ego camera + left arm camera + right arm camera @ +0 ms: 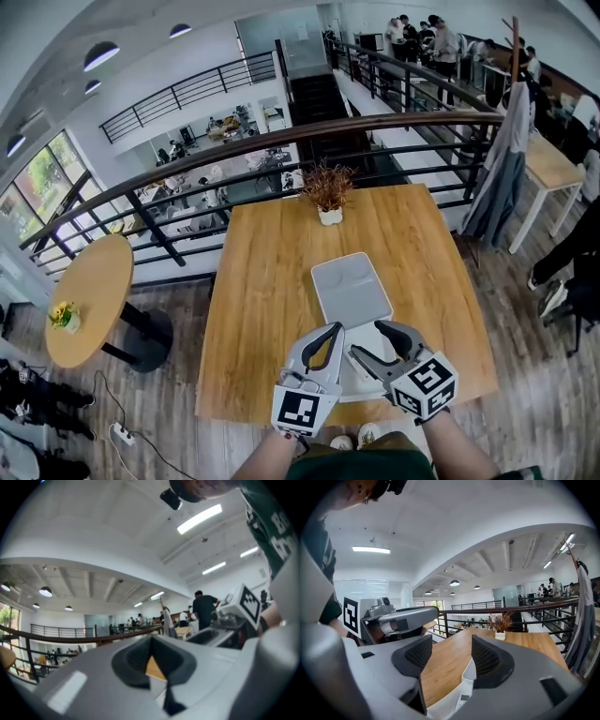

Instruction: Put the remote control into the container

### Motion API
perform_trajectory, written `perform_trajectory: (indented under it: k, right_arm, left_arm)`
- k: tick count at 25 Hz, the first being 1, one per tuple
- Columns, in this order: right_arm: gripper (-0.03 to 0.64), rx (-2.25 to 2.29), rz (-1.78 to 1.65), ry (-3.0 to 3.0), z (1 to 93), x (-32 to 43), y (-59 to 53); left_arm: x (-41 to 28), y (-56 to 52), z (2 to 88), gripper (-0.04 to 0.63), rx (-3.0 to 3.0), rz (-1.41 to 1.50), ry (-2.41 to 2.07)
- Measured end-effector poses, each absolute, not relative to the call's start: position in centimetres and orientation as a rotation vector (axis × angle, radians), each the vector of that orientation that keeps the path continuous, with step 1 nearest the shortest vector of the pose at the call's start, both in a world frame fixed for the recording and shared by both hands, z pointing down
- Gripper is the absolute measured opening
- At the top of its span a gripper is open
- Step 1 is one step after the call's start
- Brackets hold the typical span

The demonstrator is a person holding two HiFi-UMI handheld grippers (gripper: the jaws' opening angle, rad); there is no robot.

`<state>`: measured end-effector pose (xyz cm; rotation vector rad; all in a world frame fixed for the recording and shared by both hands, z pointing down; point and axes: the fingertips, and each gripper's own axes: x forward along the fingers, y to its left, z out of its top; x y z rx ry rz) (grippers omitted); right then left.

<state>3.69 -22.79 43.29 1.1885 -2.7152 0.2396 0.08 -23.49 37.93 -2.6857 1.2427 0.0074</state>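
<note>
A: You stand on a mezzanine. Your wooden worktop (272, 281) runs out to a dark railing (234, 155), with a potted plant (328, 192) at its far edge.
B: To your left there's a round table (89, 295) on the plank floor (187, 314), and tall windows (37, 178) beyond it.
A: On your right a grey garment (502, 178) hangs beside a pale table (553, 164); people (427, 37) gather further back.
B: Past the railing you look down on a lower level (234, 122). Stairs (314, 98) descend ahead, and round lamps (101, 54) dot the white ceiling (464, 527).
</note>
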Motion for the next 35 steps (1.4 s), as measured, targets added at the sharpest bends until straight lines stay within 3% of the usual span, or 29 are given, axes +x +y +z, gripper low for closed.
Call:
perform_trajectory:
  k: [15,26,35]
  right_arm:
    - [0.249,1.188,-0.112,-2.851,36.4,4.7,-22.1]
    - [0.245,1.129,-0.153,-2.97,34.5,4.9,-21.9]
    - [0.156,1.125,-0.209,-2.997,33.9,5.3,-22.2]
  left_arm:
    - [0.6,-24.0,36.4,-0.002,-2.662,0.044,1.238]
    - [1.4,-23.7,33.8,-0.002,-2.615,0.064,1.232]
    - [1.1,-23.9,34.1,-0.002,-2.574,0.023,1.245]
